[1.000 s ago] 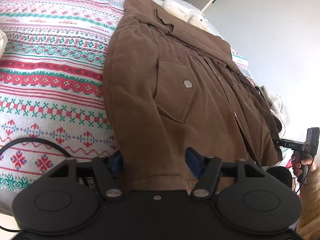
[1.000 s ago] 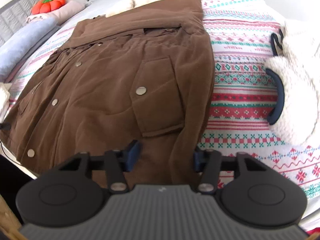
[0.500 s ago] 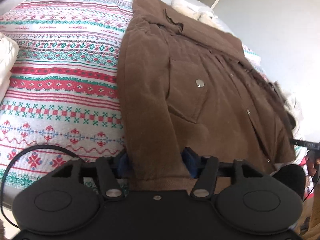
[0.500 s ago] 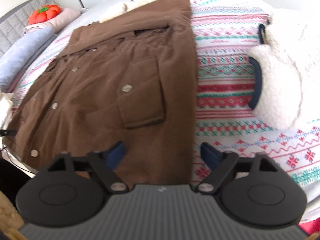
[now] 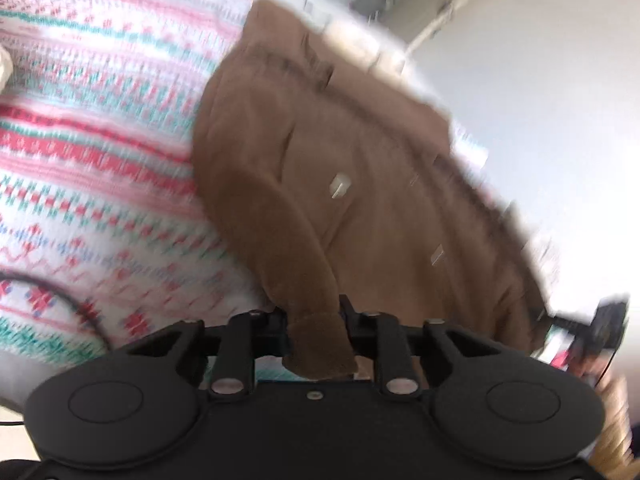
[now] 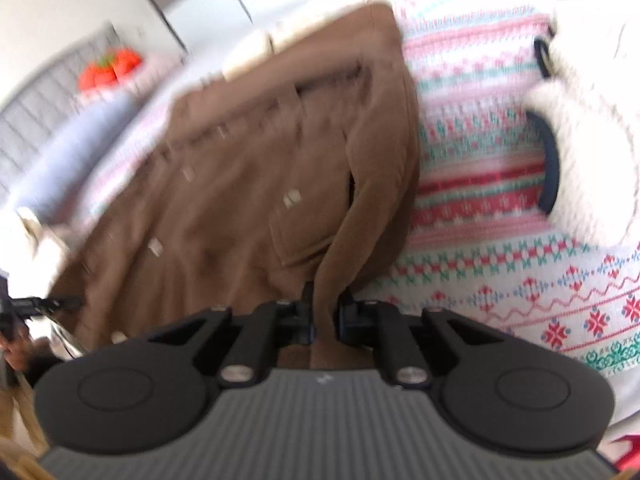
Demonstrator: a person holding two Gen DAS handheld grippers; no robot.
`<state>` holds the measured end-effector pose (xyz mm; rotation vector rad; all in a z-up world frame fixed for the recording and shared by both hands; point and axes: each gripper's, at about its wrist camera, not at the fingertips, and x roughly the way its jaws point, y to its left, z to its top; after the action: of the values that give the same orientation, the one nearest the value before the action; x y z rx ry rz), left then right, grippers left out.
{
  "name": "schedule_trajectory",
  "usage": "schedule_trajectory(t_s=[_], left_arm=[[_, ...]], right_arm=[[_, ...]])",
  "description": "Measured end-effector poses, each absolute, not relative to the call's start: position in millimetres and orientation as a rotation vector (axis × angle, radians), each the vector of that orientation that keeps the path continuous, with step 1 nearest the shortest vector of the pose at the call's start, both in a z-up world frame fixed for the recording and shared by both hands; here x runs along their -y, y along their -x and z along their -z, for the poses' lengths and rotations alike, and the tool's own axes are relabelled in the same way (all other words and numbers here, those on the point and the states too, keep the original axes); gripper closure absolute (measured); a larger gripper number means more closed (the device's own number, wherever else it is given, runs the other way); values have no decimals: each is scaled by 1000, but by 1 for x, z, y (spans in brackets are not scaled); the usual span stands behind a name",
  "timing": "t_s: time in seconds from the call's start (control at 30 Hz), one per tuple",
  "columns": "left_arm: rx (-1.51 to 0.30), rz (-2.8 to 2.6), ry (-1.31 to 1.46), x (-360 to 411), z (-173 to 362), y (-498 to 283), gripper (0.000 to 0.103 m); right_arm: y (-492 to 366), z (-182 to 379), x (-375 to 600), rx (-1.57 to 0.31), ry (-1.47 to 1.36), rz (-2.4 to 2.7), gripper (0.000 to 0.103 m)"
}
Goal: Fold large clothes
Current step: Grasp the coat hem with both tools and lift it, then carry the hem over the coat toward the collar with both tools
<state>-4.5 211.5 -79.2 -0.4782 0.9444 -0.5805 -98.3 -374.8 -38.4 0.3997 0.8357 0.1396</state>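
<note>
A large brown coat (image 5: 360,168) with metal snaps lies on the patterned bedspread (image 5: 88,168). It also shows in the right wrist view (image 6: 248,184). My left gripper (image 5: 314,322) is shut on the coat's near hem corner on one side, and the cloth rises in a ridge from the bed. My right gripper (image 6: 324,316) is shut on the hem corner on the other side, lifting a fold. Both views are motion-blurred. The right gripper shows at the left wrist view's right edge (image 5: 608,328).
A white fleece garment (image 6: 588,128) with dark trim lies on the bedspread right of the coat. A black cable (image 5: 60,296) loops near the bed's front edge. An orange pumpkin cushion (image 6: 110,70) and pillows sit at the headboard.
Both grippers closed on the coat's near hem corners and lifted them. They were open around the hem before. The views now sweep with blur.
</note>
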Motion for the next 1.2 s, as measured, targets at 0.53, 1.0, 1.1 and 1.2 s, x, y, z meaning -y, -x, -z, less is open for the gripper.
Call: schedule_trajectory(t_s=[0.53, 1.0, 1.1, 1.2], left_arm=[[-450, 586, 573, -193, -55, -75, 84], [-393, 363, 567, -166, -60, -290, 84], [-449, 324, 563, -152, -28, -339, 80], [-567, 265, 553, -141, 16, -383, 73]], right_arm=[[44, -88, 387, -338, -460, -127, 97], [-174, -88, 454, -291, -574, 72, 97], [-227, -54, 463, -342, -608, 104, 95], [-276, -9, 469, -433, -601, 151, 86]])
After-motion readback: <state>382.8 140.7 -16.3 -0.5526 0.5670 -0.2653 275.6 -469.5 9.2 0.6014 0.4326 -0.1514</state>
